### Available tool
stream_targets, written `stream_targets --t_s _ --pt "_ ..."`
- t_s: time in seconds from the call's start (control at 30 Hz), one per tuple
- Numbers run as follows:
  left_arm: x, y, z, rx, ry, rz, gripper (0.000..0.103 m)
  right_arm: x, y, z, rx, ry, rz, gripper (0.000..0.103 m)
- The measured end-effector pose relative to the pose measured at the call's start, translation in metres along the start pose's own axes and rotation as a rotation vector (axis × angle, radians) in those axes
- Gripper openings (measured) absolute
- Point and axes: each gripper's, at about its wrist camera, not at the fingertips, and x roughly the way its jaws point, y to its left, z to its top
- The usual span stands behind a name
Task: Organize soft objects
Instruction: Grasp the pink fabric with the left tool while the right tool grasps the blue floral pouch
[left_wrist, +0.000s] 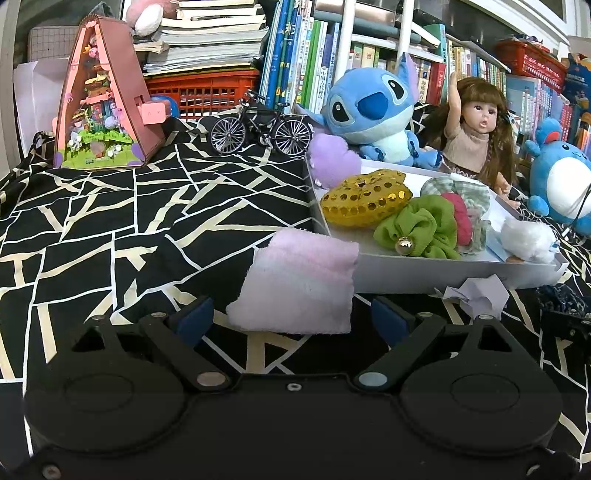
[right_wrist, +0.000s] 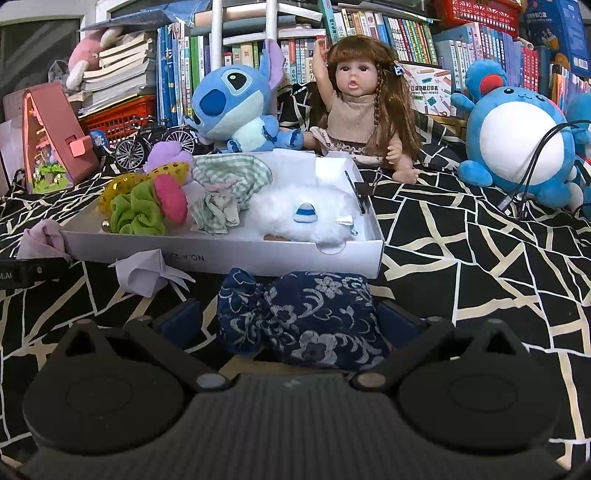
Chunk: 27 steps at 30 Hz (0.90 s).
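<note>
A folded pink towel (left_wrist: 295, 284) lies on the black patterned cloth, leaning on the near left corner of the white box (left_wrist: 424, 273). My left gripper (left_wrist: 291, 317) is open, its blue pads on either side of the towel's near edge and apart from it. In the right wrist view a dark blue floral pouch (right_wrist: 303, 317) lies in front of the box (right_wrist: 258, 254). My right gripper (right_wrist: 290, 321) is open around it, with a clear gap at the left pad. The box holds a gold sequin heart (left_wrist: 365, 197), a green scrunchie (left_wrist: 421, 227), checked cloth (right_wrist: 229, 184) and white fluff (right_wrist: 295, 214).
A lilac paper crane (left_wrist: 476, 295) lies at the box's front wall. Behind the box sit a blue plush (left_wrist: 369, 107), a doll (left_wrist: 476, 129) and a round blue plush (right_wrist: 517, 144). A model bicycle (left_wrist: 258, 125), a pink toy house (left_wrist: 99, 96) and bookshelves stand at the back.
</note>
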Motion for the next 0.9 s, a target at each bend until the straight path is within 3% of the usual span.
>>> stream_targets --t_s 0.5,0.77,0.9 --pt "0.001 0.003 -0.001 -0.021 0.0 0.001 0.088 0.0 0.002 -0.003 -0.009 -0.014 -0.016 0.103" --pt "0.001 0.005 0.0 -0.029 0.0 -0.002 0.087 -0.006 -0.013 -0.006 0.099 -0.061 0.014 0.103" --pt "0.001 0.005 0.0 -0.029 0.0 -0.002 0.087 -0.004 -0.011 -0.005 0.095 -0.049 0.008 0.103"
